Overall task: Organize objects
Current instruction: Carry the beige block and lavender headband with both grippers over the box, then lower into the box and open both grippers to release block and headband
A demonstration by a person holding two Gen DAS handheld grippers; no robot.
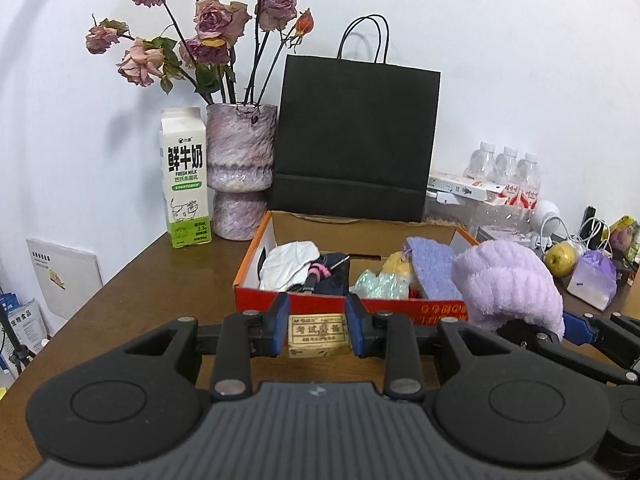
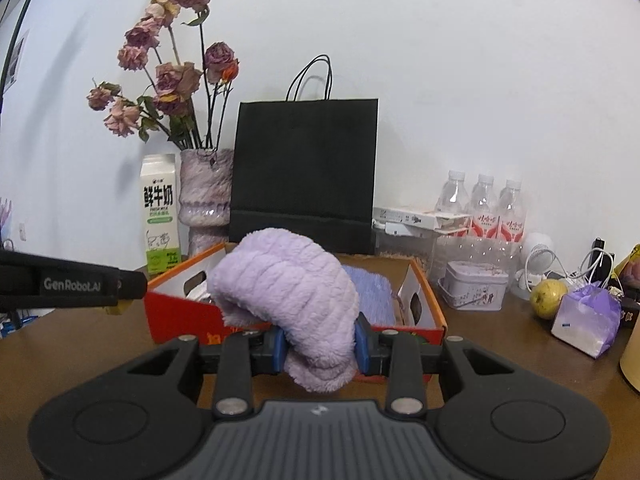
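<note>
My left gripper (image 1: 318, 330) is shut on a small gold box with Chinese print (image 1: 318, 334), held just in front of the red-orange cardboard box (image 1: 288, 304). My right gripper (image 2: 319, 346) is shut on a fluffy purple towel (image 2: 288, 284), held at the near right edge of the same box (image 2: 176, 312); the towel also shows in the left wrist view (image 1: 508, 284). Inside the box lie a white cloth (image 1: 288, 264), dark items with a pink clip (image 1: 320, 272), a yellow plush toy (image 1: 396, 268), a glittery object (image 1: 376, 284) and a purple sponge (image 1: 432, 268).
A milk carton (image 1: 186, 180), a vase of dried roses (image 1: 240, 172) and a black paper bag (image 1: 352, 136) stand behind the box. Water bottles (image 2: 484, 208), a tin (image 2: 476, 286), a pear (image 2: 548, 298) and a purple bag (image 2: 584, 320) crowd the right. The brown table (image 1: 152, 296) ends at left.
</note>
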